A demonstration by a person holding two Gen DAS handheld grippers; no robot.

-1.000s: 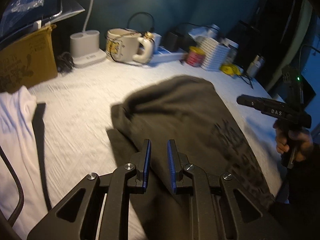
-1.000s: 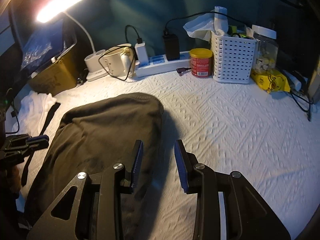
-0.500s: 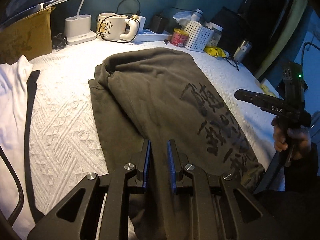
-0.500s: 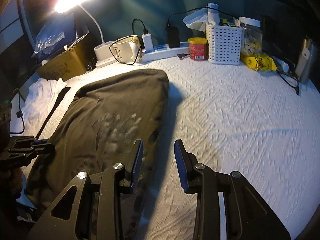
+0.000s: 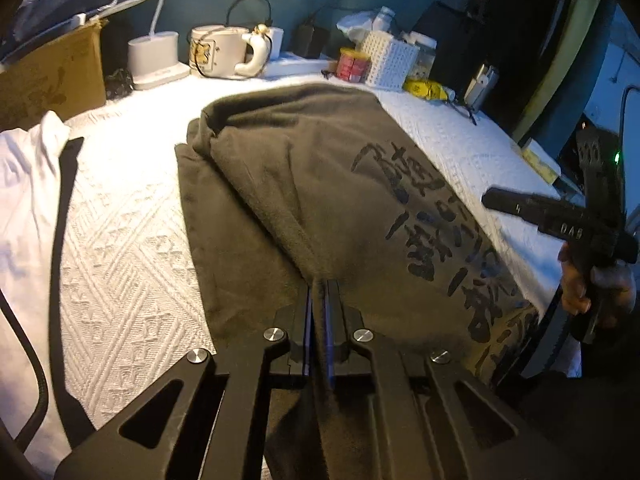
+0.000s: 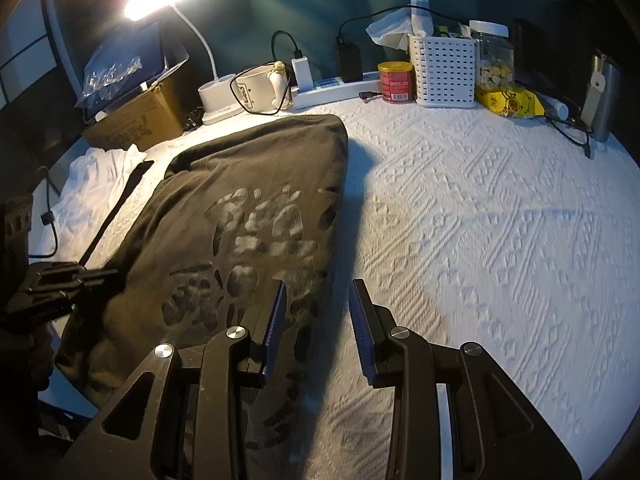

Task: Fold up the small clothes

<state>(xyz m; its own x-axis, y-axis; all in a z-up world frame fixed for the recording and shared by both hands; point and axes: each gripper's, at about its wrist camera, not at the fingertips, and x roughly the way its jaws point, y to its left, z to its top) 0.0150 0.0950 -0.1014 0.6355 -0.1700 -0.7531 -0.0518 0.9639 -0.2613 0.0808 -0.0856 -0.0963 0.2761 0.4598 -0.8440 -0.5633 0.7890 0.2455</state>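
Note:
A dark olive garment (image 5: 320, 184) with black printed characters lies lengthwise on the white textured cloth (image 5: 128, 248), one side folded over. My left gripper (image 5: 319, 292) is shut on a pinched ridge of the garment near its near end. It also shows in the right wrist view (image 6: 100, 276) at the far left. My right gripper (image 6: 318, 308) is open and empty, hovering over the garment's right edge (image 6: 320, 240). In the left wrist view it (image 5: 492, 200) is held at the right, above the table's edge.
A white garment with a black strap (image 5: 28, 208) lies to the left. Along the back stand a cardboard box (image 5: 48, 76), lamp base (image 5: 154, 58), mug (image 5: 218, 52), power strip (image 6: 340, 88), red tin (image 6: 395, 81), white basket (image 6: 444, 68) and yellow packet (image 6: 510, 102).
My left gripper has closed on a fold of the dark garment. Both grippers have drawn back towards the garment's near end. The right gripper stays open.

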